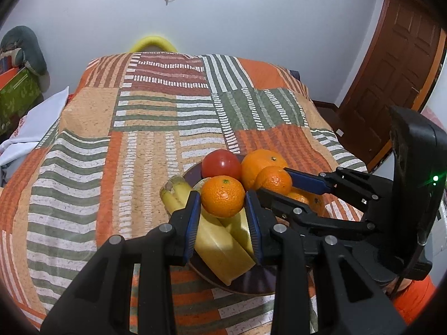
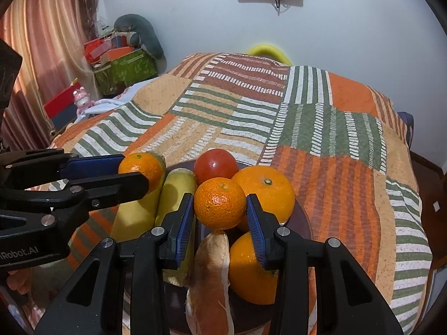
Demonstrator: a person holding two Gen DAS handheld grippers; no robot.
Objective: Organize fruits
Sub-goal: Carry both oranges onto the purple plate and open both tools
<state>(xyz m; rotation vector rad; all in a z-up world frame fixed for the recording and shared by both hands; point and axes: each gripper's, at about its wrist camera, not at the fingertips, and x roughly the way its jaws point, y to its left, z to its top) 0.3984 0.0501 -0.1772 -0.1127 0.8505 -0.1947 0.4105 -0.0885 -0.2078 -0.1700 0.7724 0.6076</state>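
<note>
Holding: each tongs squeezes one small orange above the plate of fruit.
Left tongs (image 1: 223,212): closed on a small orange (image 1: 222,196), blue pads pressed on both its sides.
Right tongs (image 2: 220,215): closed on another small orange (image 2: 220,203), pads tight on it too.
Just under the tongs: a dark plate (image 2: 303,220) sits on a bed with a striped blanket (image 1: 139,128), close to the bed's near edge.
On the plate, near side: yellow bananas (image 1: 220,243), and a pale brown thing (image 2: 209,273) that may be bread or a peel; I cannot tell which.
On the plate, far side: a red fruit (image 1: 220,164) like an apple or tomato, and big oranges (image 2: 265,192) beside it.
Step in hand: I think the two small oranges are being brought to the plate, or lifted off it. The pictures do not say which.
Next move: if putting down, each orange needs a free spot that will not let it roll. The pile is crowded, so go slow and let go gently.
Count, small oranges: two, both held.
Count, big oranges: at least two.
Count, bananas: two or three; they overlap.
Count, red fruit: one.
Far away: a wall (image 1: 251,28), a brown door (image 1: 396,78), and boxes (image 2: 123,64) by a curtain.
</note>
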